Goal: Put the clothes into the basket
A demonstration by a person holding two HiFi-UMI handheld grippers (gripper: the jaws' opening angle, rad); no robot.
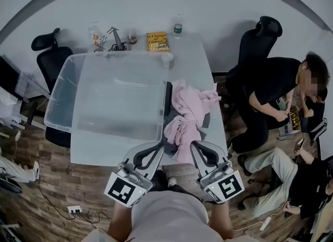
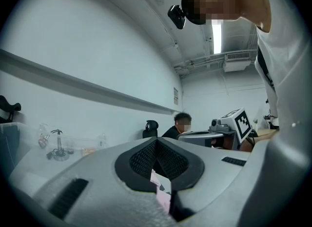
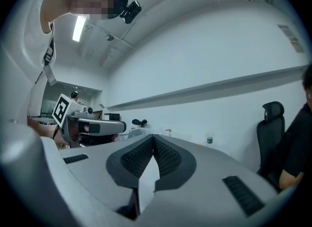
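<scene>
A pile of pink clothes (image 1: 190,111) lies on the white table (image 1: 192,59), to the right of the clear plastic basket (image 1: 62,116), and droops over the near edge. The basket looks empty. My left gripper (image 1: 164,144) is at the table's front edge with its jaws shut, its tip against the lower left fold of the clothes. In the left gripper view the left gripper (image 2: 156,141) has its pads together, and a bit of pink cloth (image 2: 162,194) shows in the gap behind them. My right gripper (image 1: 193,145) is by the hanging cloth, and in its own view the right gripper (image 3: 154,137) is shut on nothing.
At the table's far edge are a yellow book (image 1: 157,41), a water bottle (image 1: 178,26) and a small metal stand (image 1: 115,40). Black office chairs (image 1: 49,53) (image 1: 257,43) flank the table. Two people (image 1: 281,90) sit on the floor at right. A power strip (image 1: 74,209) lies at lower left.
</scene>
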